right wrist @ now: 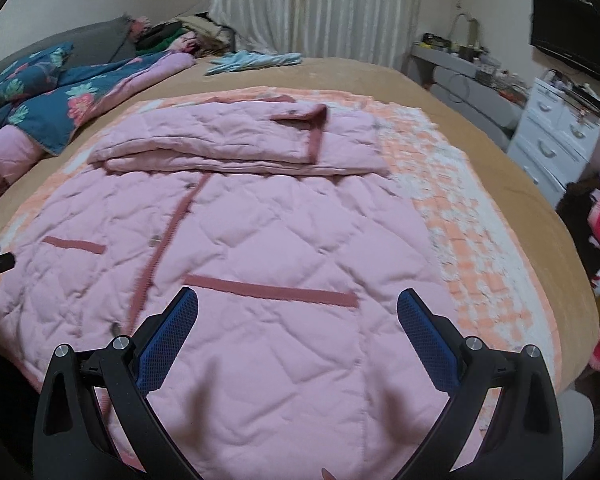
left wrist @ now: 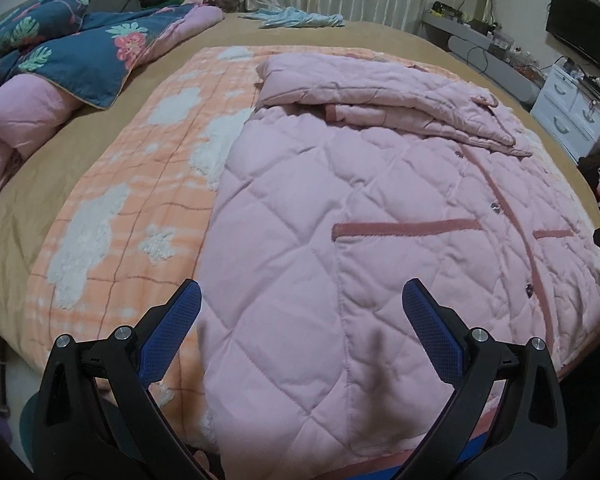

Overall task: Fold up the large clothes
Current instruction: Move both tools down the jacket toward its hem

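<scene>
We hold the left hand-held gripper (left wrist: 302, 294) spread wide and empty over the near hem of the pink quilted jacket (left wrist: 380, 208), which lies flat on the orange blanket (left wrist: 140, 184) on the bed, and the right hand-held gripper (right wrist: 298, 302) likewise released above it.
</scene>
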